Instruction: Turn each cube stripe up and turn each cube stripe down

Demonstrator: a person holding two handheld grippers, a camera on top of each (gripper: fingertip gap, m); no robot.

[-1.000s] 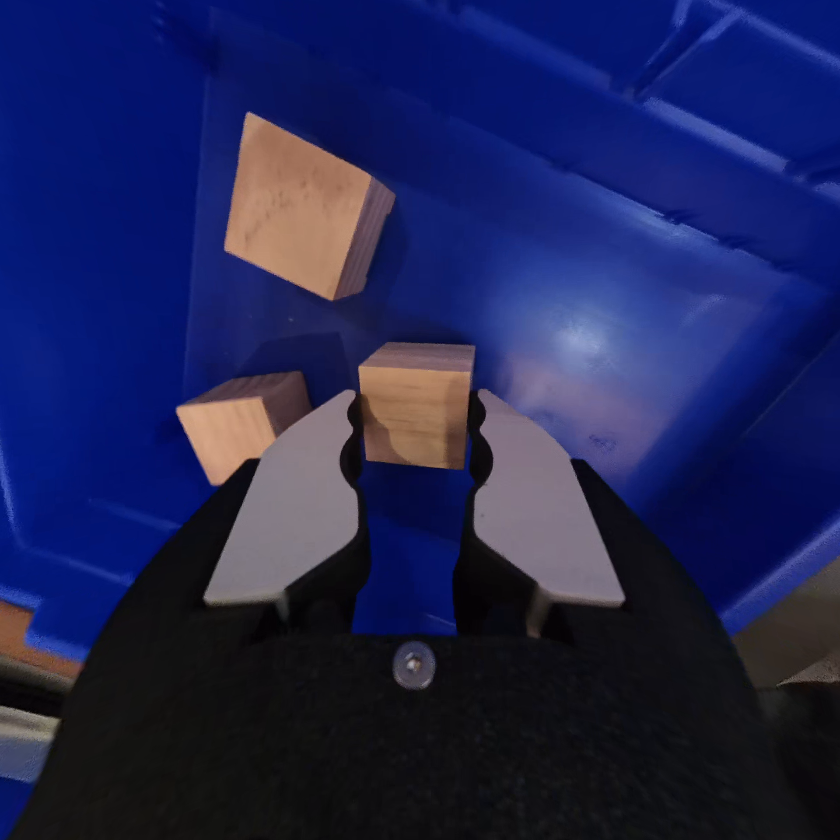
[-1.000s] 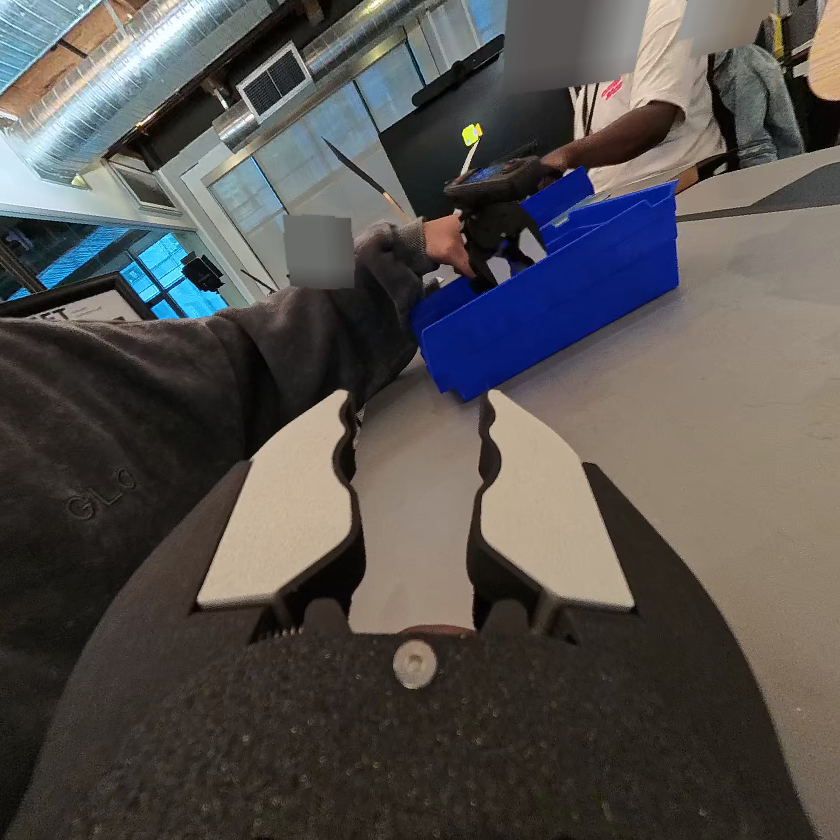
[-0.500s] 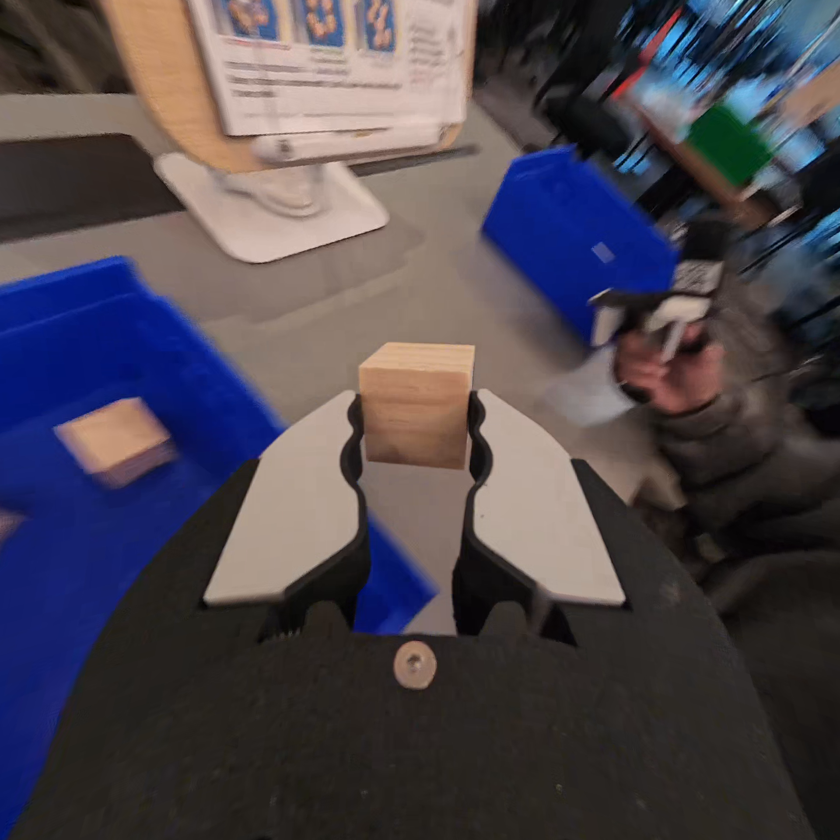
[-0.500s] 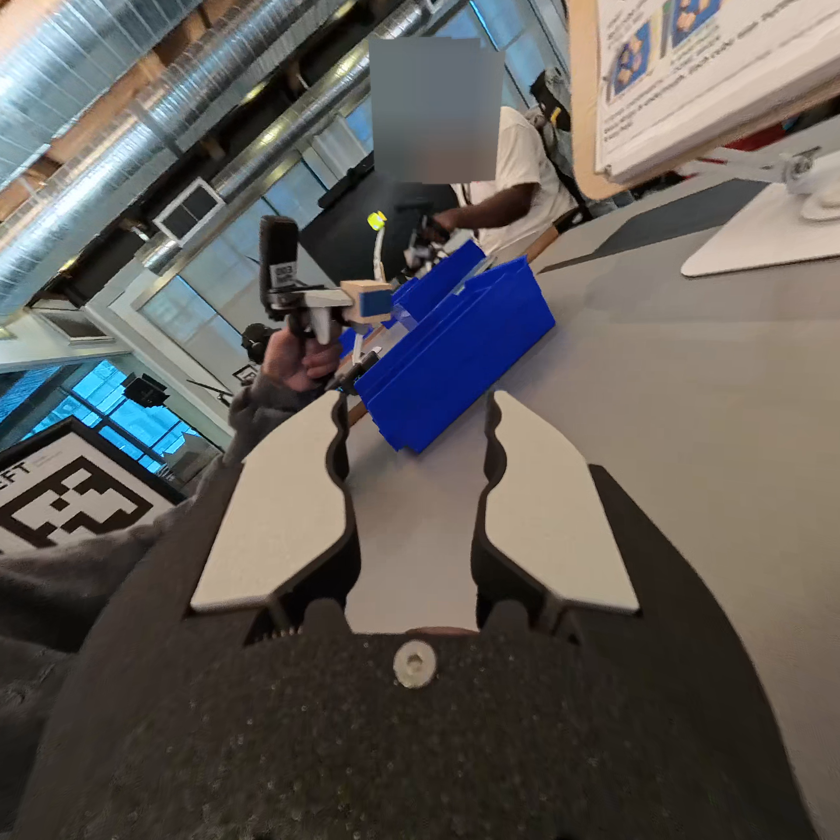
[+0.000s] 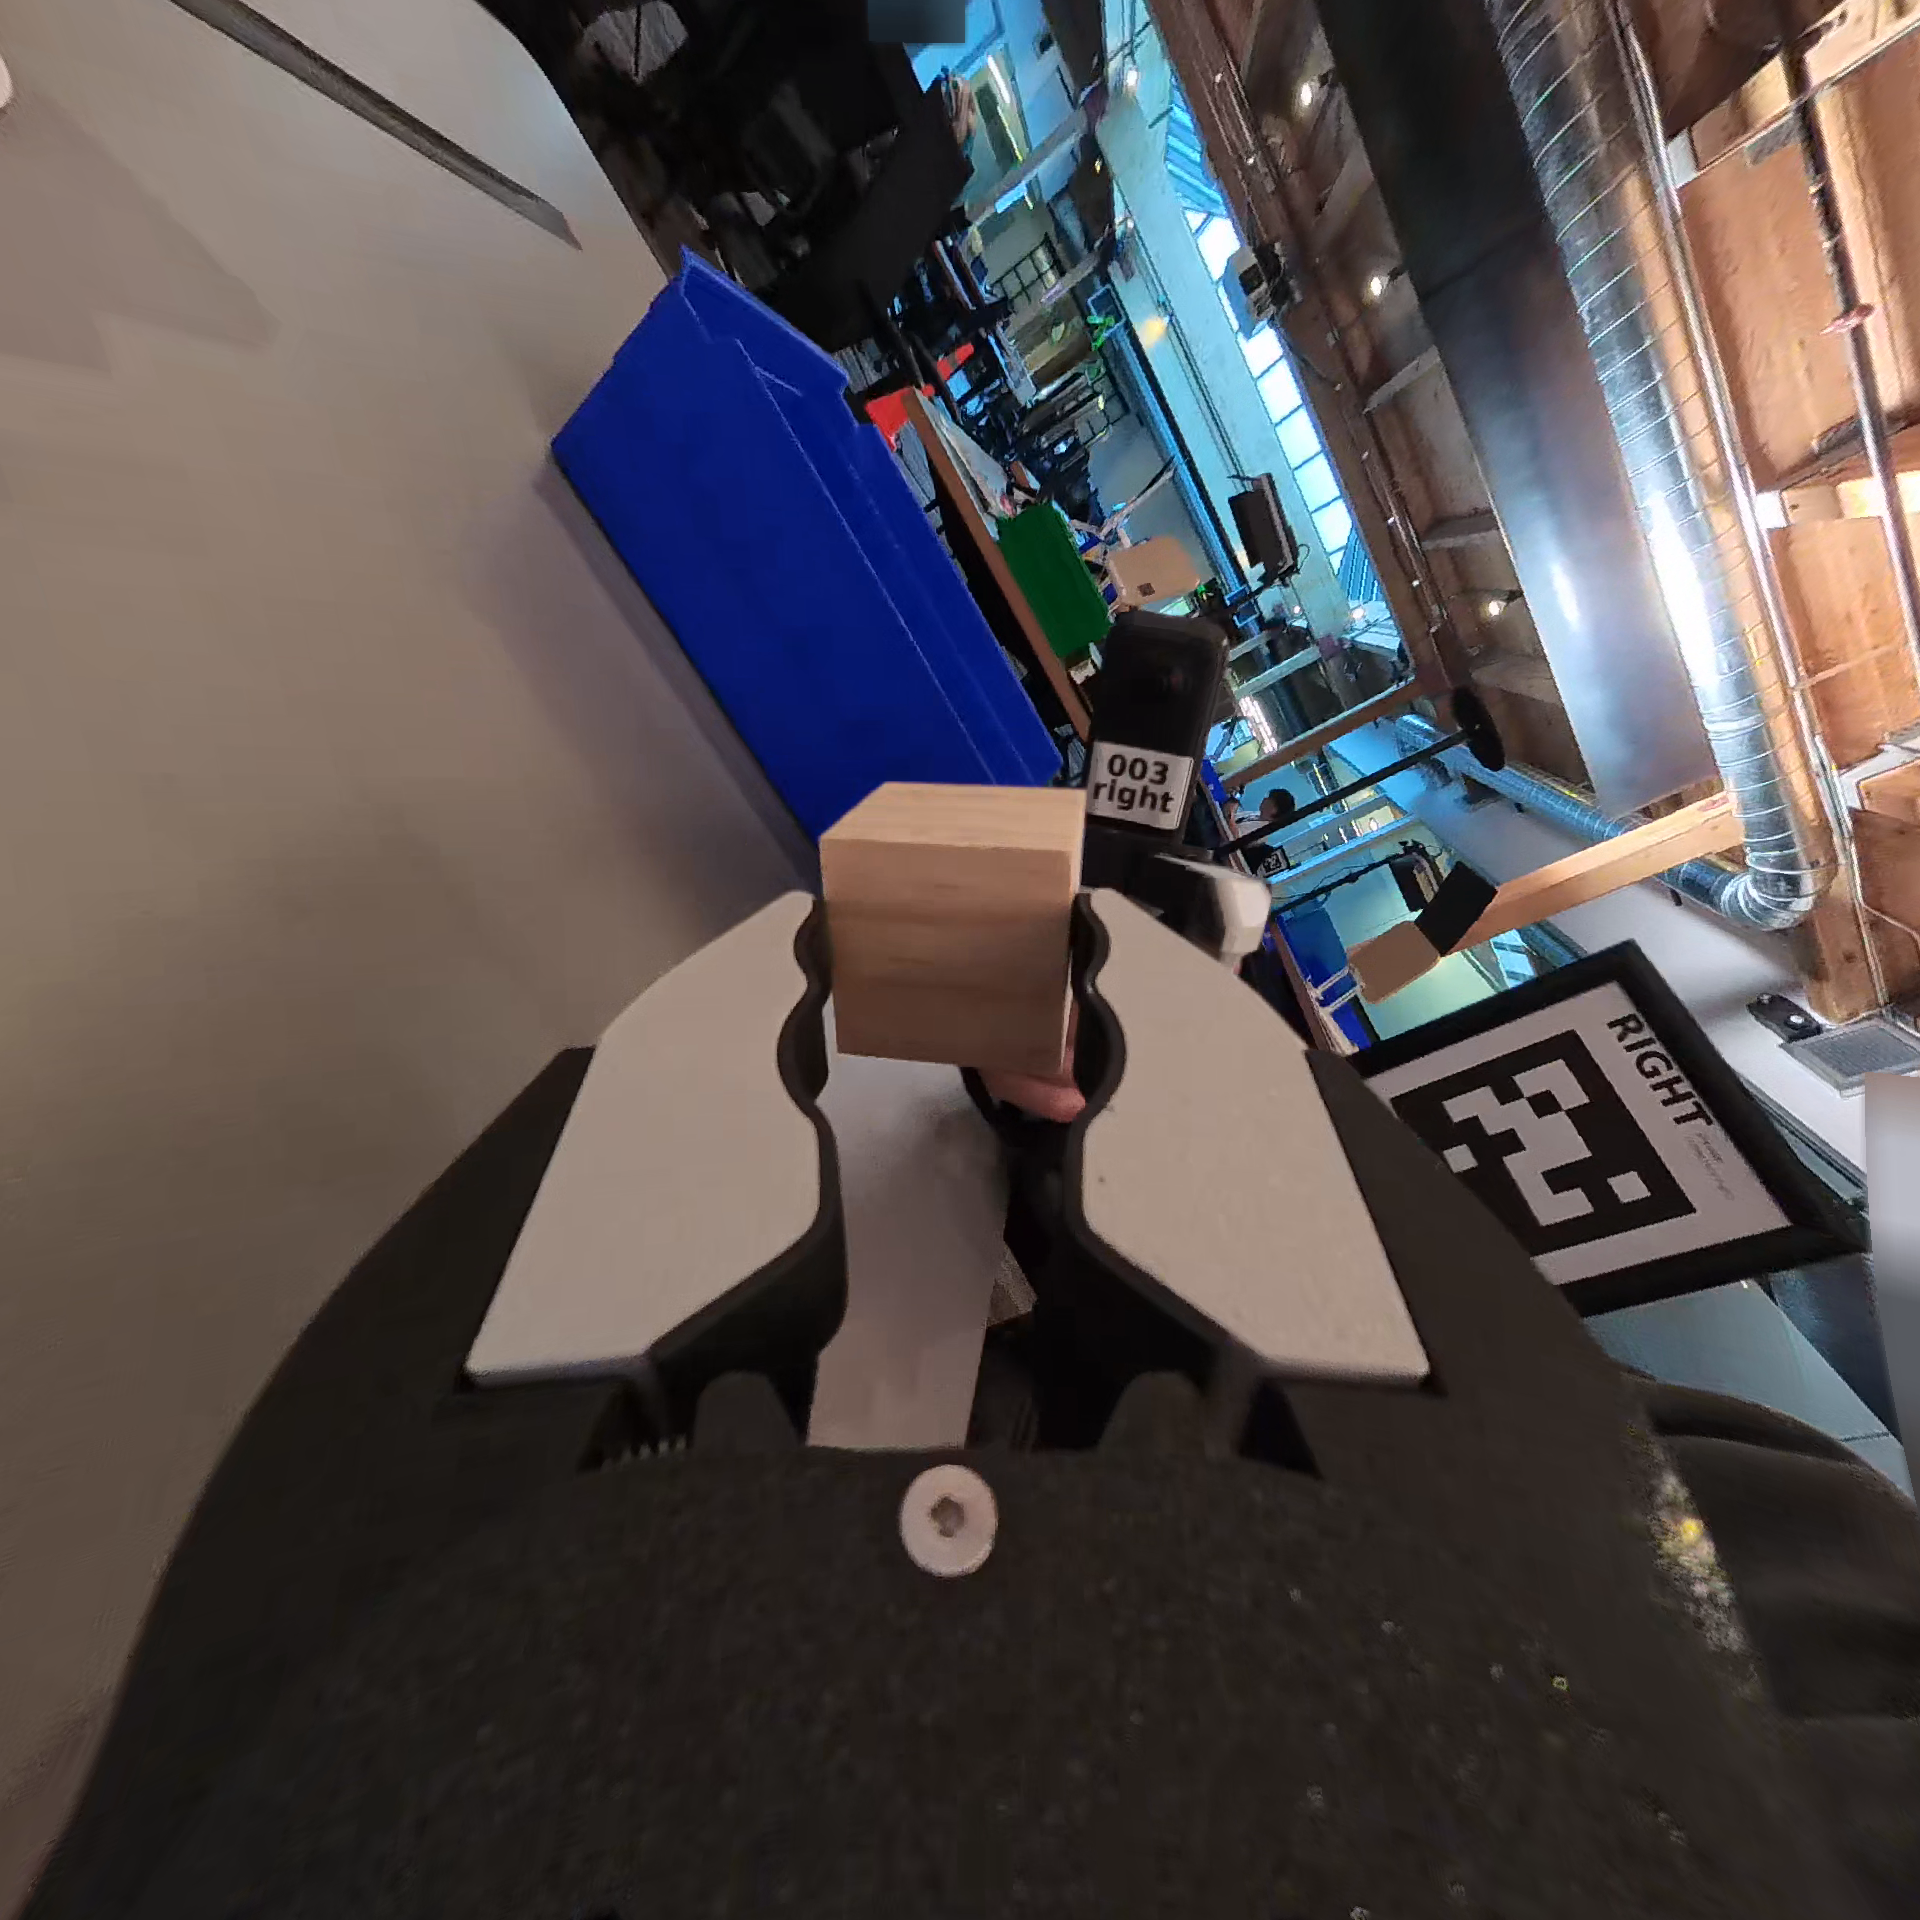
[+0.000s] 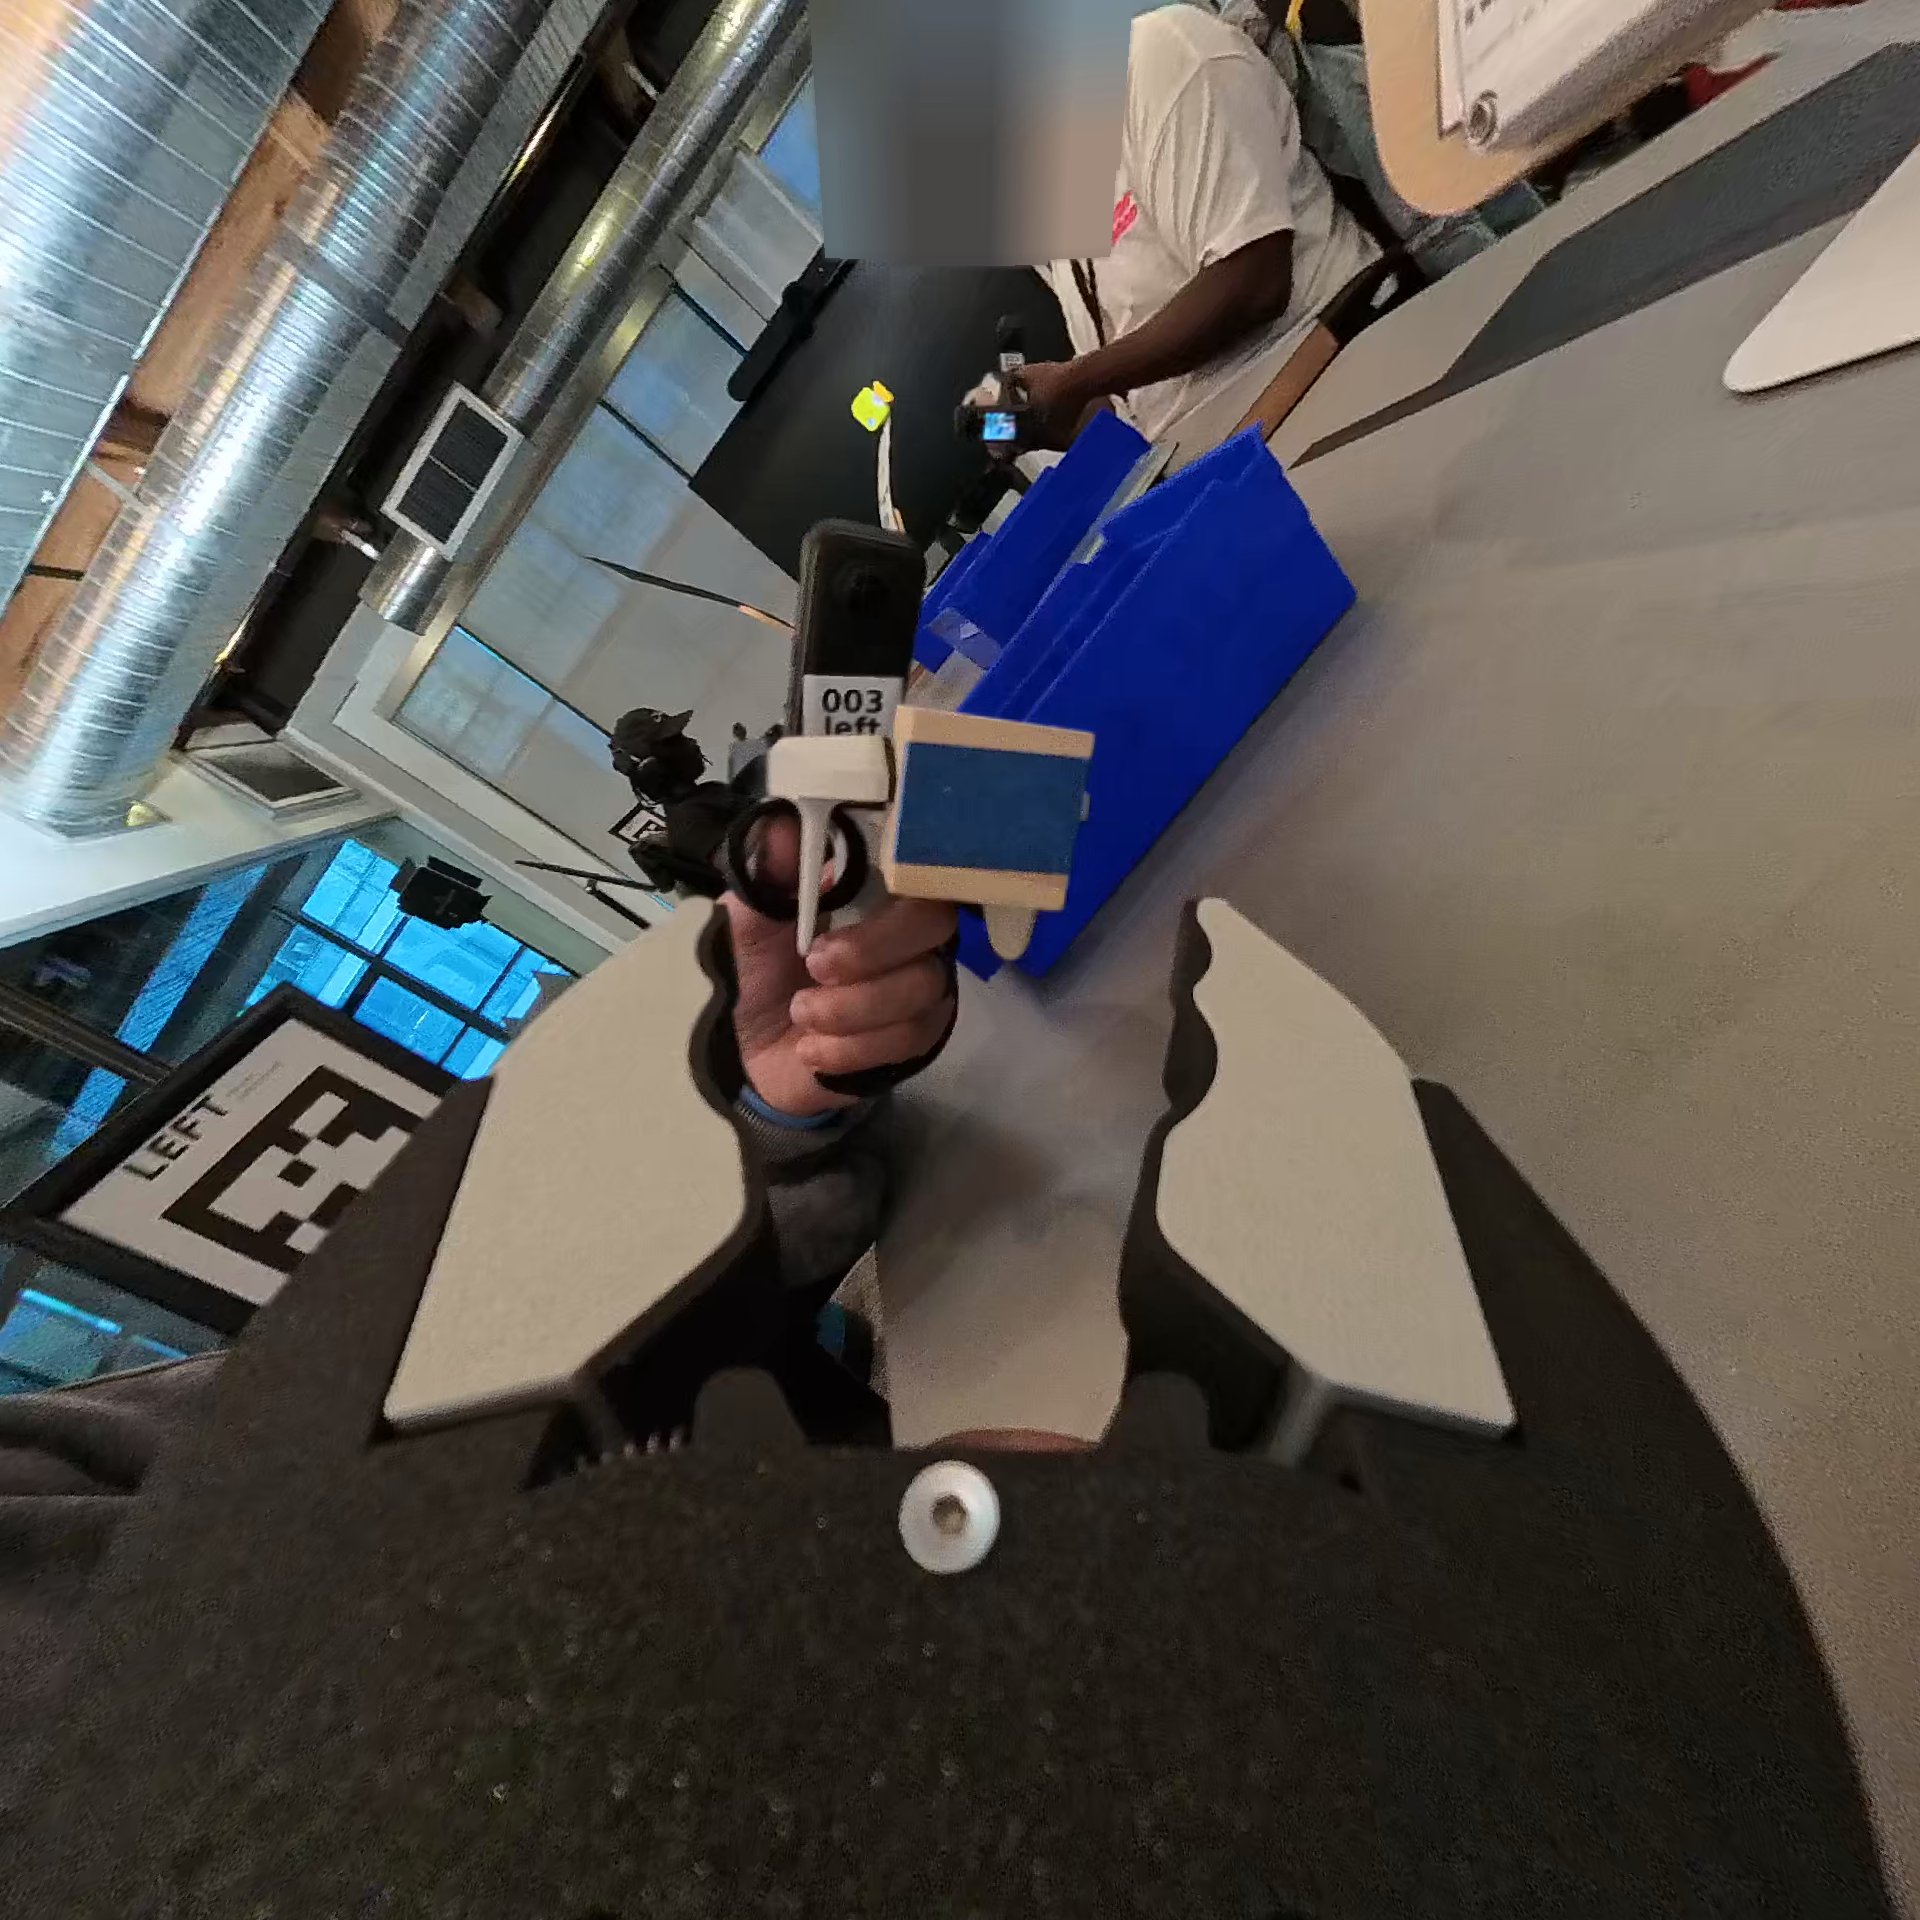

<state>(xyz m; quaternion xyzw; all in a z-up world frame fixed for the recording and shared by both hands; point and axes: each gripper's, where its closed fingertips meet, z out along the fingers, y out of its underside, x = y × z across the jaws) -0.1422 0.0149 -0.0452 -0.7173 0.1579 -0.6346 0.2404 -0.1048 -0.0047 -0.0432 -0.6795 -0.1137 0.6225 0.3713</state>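
Observation:
My left gripper (image 5: pixel 948 966) is shut on a pale wooden cube (image 5: pixel 951 935) and holds it in the air above the grey table. In the right wrist view the same cube (image 6: pixel 987 816) shows a blue stripe face turned toward that camera. My right gripper (image 6: pixel 940 966) is open and empty. It points at the cube from a short distance, with the cube just beyond its fingertips. A hand (image 6: pixel 842 1018) holds the left gripper's handle. The right gripper's black camera body (image 5: pixel 1148 717) shows behind the cube in the left wrist view.
Blue bins (image 6: pixel 1174 665) stand on the grey table (image 6: pixel 1610 831) behind the cube, and also show in the left wrist view (image 5: pixel 790 582). A person in a white shirt (image 6: pixel 1195 208) works at the far end. Black-and-white marker boards (image 5: pixel 1558 1132) stand near each gripper.
My left gripper lifted the cube out of the blue bin and swung it up to face the right gripper. My right gripper turned toward it and its jaws spread wider.

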